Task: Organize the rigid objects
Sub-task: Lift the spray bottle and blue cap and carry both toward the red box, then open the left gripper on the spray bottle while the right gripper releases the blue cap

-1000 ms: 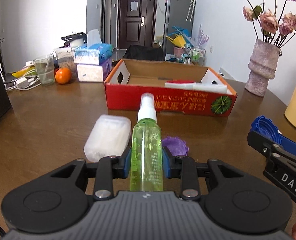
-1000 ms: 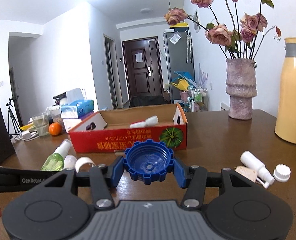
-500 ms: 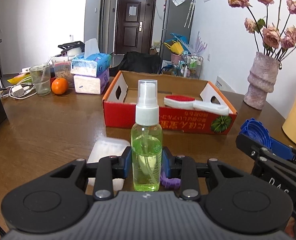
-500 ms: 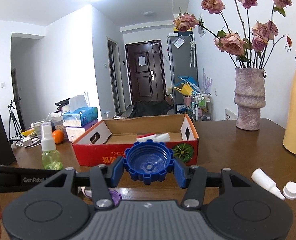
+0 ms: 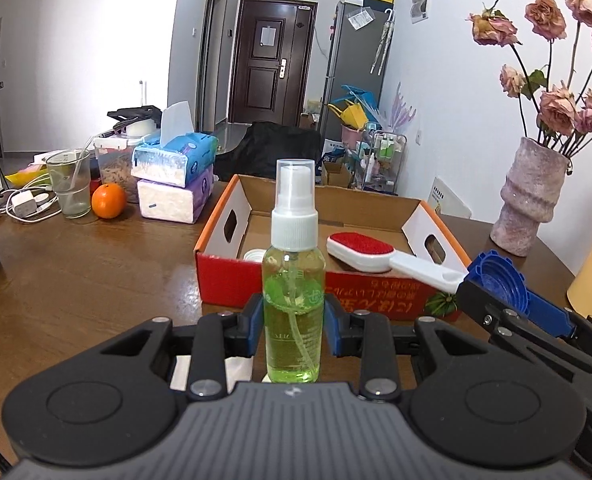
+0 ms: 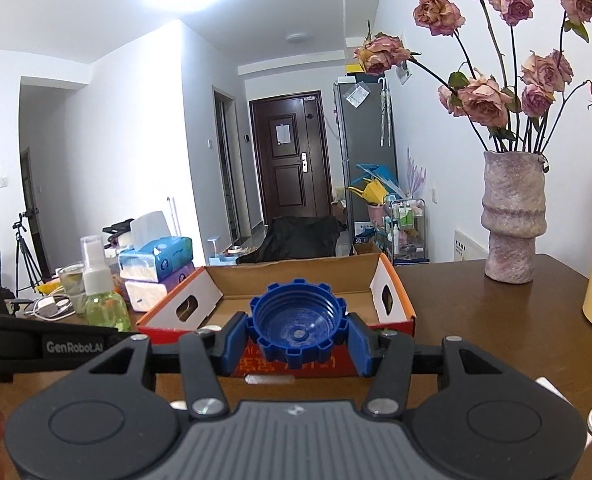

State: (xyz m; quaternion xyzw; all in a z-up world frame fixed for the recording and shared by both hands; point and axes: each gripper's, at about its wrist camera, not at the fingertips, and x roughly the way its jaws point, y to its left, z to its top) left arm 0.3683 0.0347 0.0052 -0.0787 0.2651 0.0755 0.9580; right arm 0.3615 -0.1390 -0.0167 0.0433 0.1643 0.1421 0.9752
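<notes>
Left gripper point(image 5: 294, 322): your jaws clamp the green spray bottle point(image 5: 293, 304), upright.
Right gripper point(image 6: 296, 342): your jaws clamp the blue cap point(image 6: 296, 326).
Box point(image 5: 232, 276): 12 o'clock of both.

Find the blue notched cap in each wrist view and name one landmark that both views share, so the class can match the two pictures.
Left wrist view: the blue notched cap sits at the right edge, clamped in the right tongs, in front of the box's right corner.
Right wrist view: the cap is at the centre, hollow side facing the camera, between the blue pads.
Shared landmark: the red cardboard box.
</notes>
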